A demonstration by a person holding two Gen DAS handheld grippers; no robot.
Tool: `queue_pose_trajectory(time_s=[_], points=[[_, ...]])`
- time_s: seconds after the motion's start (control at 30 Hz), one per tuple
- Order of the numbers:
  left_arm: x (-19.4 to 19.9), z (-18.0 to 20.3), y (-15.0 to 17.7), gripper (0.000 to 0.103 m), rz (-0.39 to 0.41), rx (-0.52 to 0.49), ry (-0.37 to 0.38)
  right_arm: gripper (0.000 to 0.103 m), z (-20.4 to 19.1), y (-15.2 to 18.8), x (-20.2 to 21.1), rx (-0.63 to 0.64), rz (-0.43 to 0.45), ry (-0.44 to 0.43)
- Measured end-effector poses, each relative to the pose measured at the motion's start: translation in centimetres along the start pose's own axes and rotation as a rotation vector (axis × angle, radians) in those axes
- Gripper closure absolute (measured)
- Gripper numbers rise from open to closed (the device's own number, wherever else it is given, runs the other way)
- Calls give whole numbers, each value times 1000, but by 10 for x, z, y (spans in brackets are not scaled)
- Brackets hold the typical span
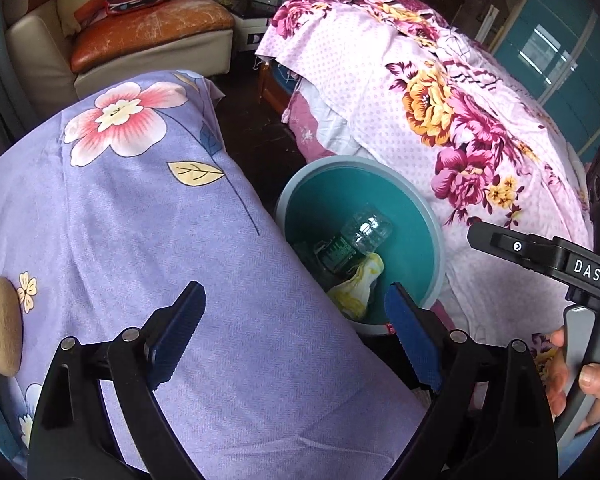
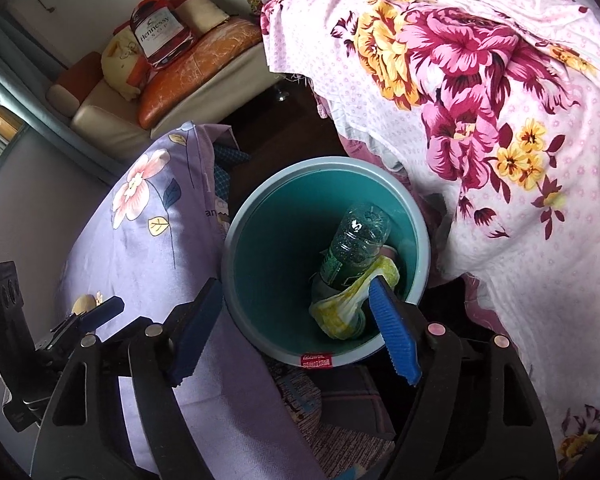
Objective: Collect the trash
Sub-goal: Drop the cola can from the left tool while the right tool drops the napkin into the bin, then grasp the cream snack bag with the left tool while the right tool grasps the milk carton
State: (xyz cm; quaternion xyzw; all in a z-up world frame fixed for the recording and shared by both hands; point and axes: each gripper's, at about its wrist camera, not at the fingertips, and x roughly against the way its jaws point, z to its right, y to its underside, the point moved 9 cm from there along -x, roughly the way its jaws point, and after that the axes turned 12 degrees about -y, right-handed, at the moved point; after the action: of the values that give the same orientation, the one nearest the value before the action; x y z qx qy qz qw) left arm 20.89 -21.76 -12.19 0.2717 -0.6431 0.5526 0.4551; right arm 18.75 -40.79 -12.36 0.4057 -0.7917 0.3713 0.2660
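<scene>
A teal trash bin point(image 2: 260, 256) with a pale blue rim stands on the floor between two cloth-covered pieces of furniture; it also shows in the left wrist view point(image 1: 404, 216). Inside lie a clear plastic bottle with a green label point(image 2: 356, 236) point(image 1: 360, 236) and a crumpled yellow-white wrapper point(image 2: 348, 304) point(image 1: 356, 284). My right gripper point(image 2: 296, 320) is open and empty, right above the bin's near rim. My left gripper point(image 1: 296, 336) is open and empty, above the lilac cloth beside the bin. The right gripper's body point(image 1: 560, 264) shows at the right of the left wrist view.
A lilac flower-print cloth point(image 1: 140, 220) covers furniture left of the bin. A pink floral sheet point(image 2: 500, 120) covers the bed on the right. A cream and orange sofa point(image 1: 148, 32) with a Hennessy bottle-shaped cushion point(image 2: 160, 36) stands behind. Dark floor point(image 1: 256, 136) lies between.
</scene>
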Motion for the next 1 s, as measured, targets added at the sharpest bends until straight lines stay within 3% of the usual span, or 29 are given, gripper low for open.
queue_pose_trajectory(time_s=[0.13, 0.47, 1.0], points=[[12, -21, 9, 11, 8, 29, -14, 28, -18, 8, -8, -21, -31, -45], [44, -94, 36, 10, 41, 106, -88, 27, -75, 32, -21, 65, -81, -61], [109, -242, 110, 10, 86, 259, -241, 26, -191, 90, -66, 250, -227, -107]])
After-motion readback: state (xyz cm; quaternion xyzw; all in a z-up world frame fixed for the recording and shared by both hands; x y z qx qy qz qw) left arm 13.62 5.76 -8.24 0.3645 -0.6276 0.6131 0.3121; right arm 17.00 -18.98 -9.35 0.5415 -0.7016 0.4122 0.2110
